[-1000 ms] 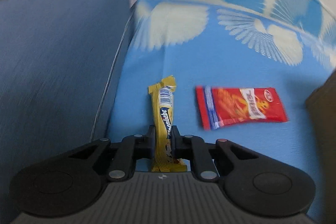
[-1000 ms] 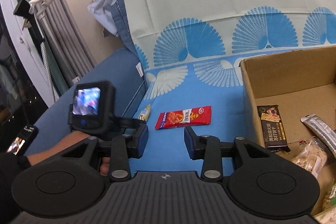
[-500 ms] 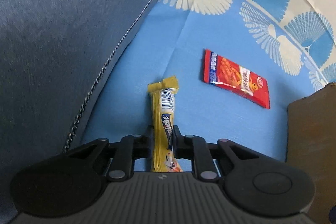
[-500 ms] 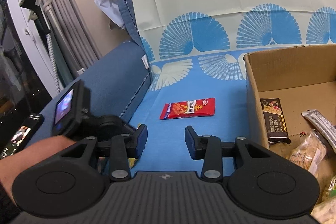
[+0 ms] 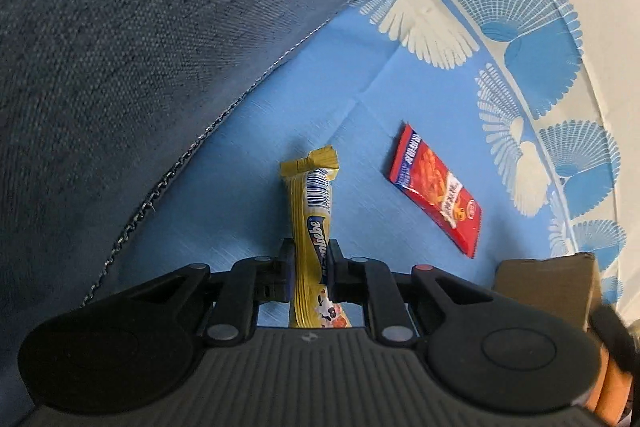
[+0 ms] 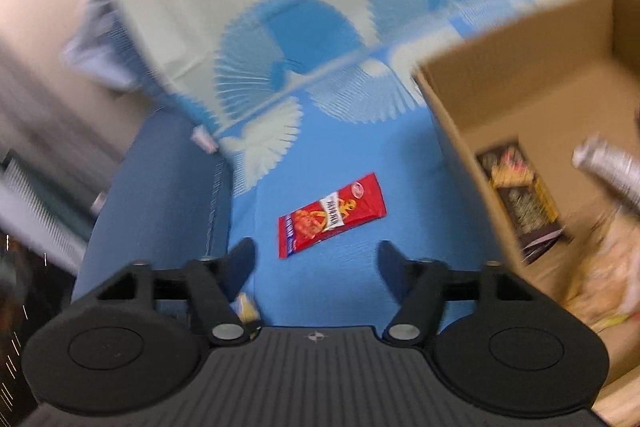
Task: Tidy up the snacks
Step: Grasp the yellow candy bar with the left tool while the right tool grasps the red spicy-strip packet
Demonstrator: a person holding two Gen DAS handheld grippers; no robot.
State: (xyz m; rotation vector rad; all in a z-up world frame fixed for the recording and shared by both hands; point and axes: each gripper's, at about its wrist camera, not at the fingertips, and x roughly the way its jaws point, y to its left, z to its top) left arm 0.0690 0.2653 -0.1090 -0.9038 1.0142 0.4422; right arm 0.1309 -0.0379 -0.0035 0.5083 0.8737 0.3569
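Your left gripper (image 5: 310,259) clenched on the yellow snack bar (image 5: 314,223), your right gripper (image 6: 316,259) spread wide over the red packet (image 6: 332,215), cardboard box (image 6: 520,83) blurred, seemingly holding snacks.

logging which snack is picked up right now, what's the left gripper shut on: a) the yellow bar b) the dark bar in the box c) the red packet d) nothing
a: in the left wrist view the left gripper has its fingers closed on the yellow bar, while the red packet lies apart on the blue sheet.
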